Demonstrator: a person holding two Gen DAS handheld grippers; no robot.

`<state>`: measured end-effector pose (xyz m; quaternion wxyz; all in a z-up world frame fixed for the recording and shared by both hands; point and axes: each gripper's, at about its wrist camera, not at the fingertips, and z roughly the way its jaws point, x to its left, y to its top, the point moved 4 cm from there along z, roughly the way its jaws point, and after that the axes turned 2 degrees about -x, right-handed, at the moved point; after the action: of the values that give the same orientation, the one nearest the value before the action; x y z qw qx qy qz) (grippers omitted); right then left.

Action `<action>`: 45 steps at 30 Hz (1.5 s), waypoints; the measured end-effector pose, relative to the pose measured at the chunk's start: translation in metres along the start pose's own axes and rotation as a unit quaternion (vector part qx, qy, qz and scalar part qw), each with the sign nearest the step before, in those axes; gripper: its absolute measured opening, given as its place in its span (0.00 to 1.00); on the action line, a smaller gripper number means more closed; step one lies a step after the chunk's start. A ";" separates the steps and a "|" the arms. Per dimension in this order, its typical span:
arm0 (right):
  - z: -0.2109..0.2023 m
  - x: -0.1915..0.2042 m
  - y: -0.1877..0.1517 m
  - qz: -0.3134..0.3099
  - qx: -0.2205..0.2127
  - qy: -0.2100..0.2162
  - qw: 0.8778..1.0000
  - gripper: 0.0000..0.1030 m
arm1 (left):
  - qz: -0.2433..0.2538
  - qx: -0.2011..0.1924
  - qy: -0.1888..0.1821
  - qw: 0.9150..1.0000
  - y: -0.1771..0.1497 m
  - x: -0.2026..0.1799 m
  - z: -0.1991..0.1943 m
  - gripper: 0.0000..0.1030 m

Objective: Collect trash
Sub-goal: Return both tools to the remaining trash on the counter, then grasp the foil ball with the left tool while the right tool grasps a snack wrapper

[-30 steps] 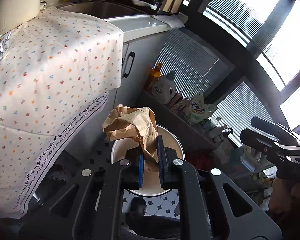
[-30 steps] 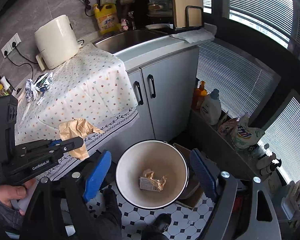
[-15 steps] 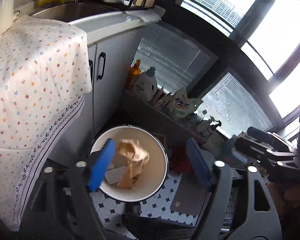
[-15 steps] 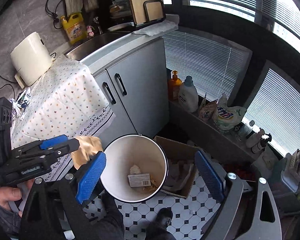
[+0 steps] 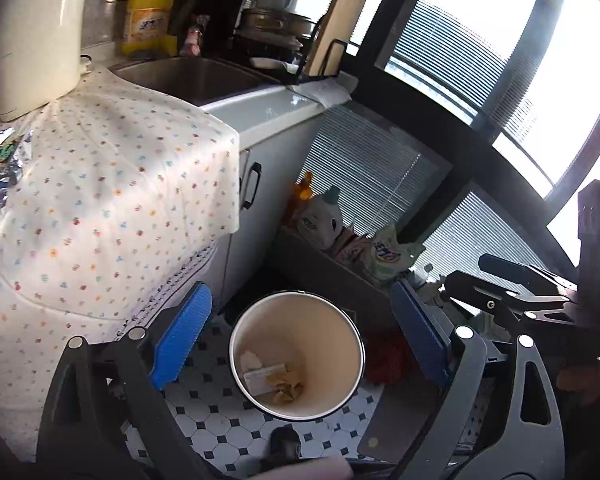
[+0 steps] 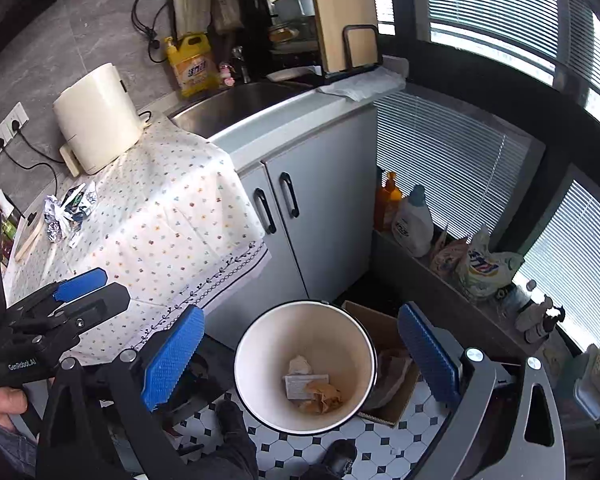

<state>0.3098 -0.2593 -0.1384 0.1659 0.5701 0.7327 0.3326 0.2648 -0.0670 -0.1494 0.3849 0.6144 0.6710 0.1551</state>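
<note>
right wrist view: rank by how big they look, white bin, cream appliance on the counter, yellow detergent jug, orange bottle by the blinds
1. white bin, though it is nearest the camera
2. cream appliance
3. yellow detergent jug
4. orange bottle

We count one white bin (image 6: 260, 364) on the tiled floor, three scraps inside it, two cabinet handles (image 6: 265, 211), one yellow detergent jug (image 6: 192, 64) far by the sink, and two bottles (image 6: 412, 222) at right.
</note>
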 end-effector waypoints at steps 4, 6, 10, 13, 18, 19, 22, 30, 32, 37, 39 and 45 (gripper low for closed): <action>0.002 0.032 0.015 -0.030 -0.027 0.007 0.999 0.92 | -0.027 -0.024 0.017 0.999 0.003 0.027 -0.025 0.88; 0.002 0.052 0.022 -0.051 -0.044 0.031 0.997 0.92 | -0.034 -0.042 0.041 0.998 0.004 0.041 -0.039 0.88; 0.003 0.096 0.033 -0.100 -0.079 0.046 0.991 0.92 | -0.056 -0.072 0.090 0.992 0.008 0.075 -0.068 0.88; 0.008 0.126 0.041 -0.117 -0.085 0.063 0.988 0.92 | -0.068 -0.087 0.117 0.987 0.009 0.100 -0.086 0.88; 0.020 0.173 0.052 -0.135 -0.084 0.090 0.983 0.92 | -0.089 -0.107 0.151 0.979 0.015 0.142 -0.112 0.87; 0.023 0.182 0.054 -0.136 -0.082 0.095 0.983 0.92 | -0.094 -0.109 0.154 0.977 0.015 0.150 -0.116 0.87; 0.032 0.209 0.060 -0.138 -0.075 0.113 0.981 0.92 | -0.105 -0.117 0.162 0.974 0.016 0.175 -0.128 0.87; 0.050 0.278 0.072 -0.146 -0.074 0.140 0.977 0.92 | -0.150 -0.139 0.197 0.959 0.019 0.246 -0.154 0.87; 0.057 0.294 0.072 -0.150 -0.065 0.147 0.976 0.92 | -0.152 -0.136 0.193 0.960 0.021 0.260 -0.155 0.87; 0.072 0.330 0.075 -0.158 -0.054 0.155 0.974 0.92 | -0.145 -0.132 0.188 0.962 0.027 0.293 -0.156 0.87; 0.079 0.342 0.077 -0.157 -0.045 0.155 0.974 0.92 | -0.148 -0.126 0.179 0.965 0.029 0.306 -0.153 0.87; 0.100 0.365 0.080 -0.132 -0.013 0.168 0.977 0.82 | -0.130 -0.094 0.154 0.975 0.042 0.340 -0.136 0.85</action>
<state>0.3224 0.1259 -0.1074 0.0903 0.4018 0.8147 0.4083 0.2157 0.2984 -0.1422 0.3496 0.4518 0.7789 0.2587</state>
